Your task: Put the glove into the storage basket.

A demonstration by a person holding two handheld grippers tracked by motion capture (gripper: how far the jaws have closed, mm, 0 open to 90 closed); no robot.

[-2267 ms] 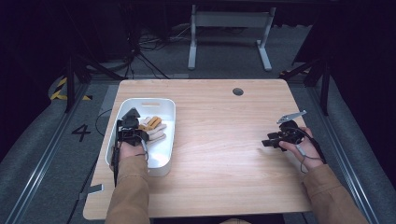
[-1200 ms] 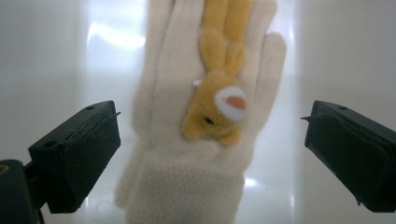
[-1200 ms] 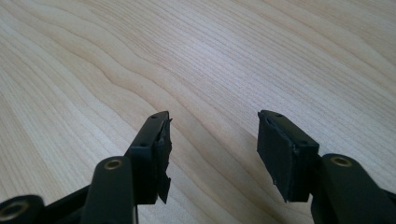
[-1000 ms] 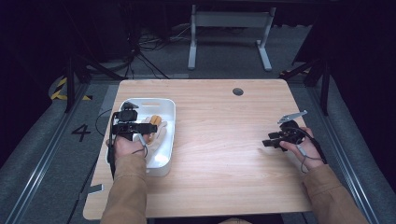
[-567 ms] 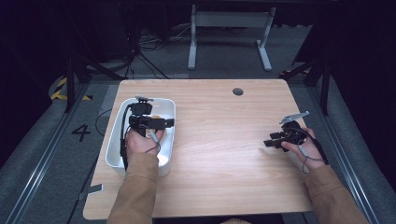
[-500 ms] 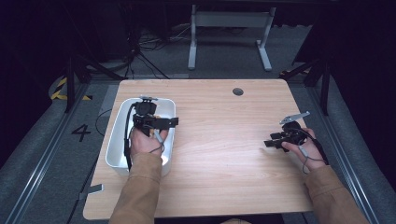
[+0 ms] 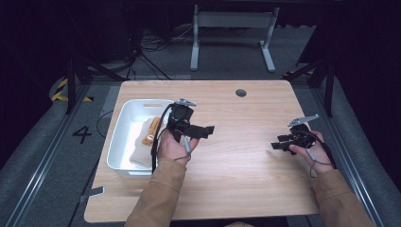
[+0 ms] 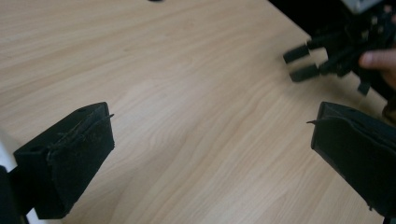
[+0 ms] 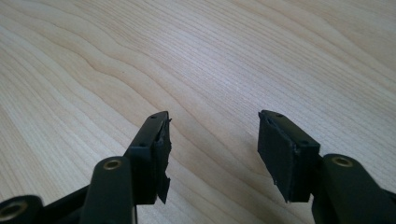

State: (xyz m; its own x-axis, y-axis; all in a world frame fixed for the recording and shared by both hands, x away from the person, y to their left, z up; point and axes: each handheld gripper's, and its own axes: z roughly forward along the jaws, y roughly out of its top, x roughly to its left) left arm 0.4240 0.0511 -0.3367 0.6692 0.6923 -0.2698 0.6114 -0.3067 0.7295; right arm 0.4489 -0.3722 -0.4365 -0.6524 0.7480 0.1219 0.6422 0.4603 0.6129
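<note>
A white tray sits on the left part of the wooden table. In it lie a beige cloth item and an orange-tan piece. My left gripper is just right of the tray's rim, pointing right over bare wood. In the left gripper view it is wide open with nothing between the jaws. My right gripper hovers low over the table's right side, pointing left. It is open and empty too. The right gripper also shows far off in the left gripper view.
A round cable hole lies near the table's far edge. Bare wood stretches between the two grippers. A metal stand's legs rise behind the table, and a floor mark "4" is to the left.
My left gripper has lifted out from over the tray and swung right onto the open table, with nothing in it. The right gripper has barely moved.
</note>
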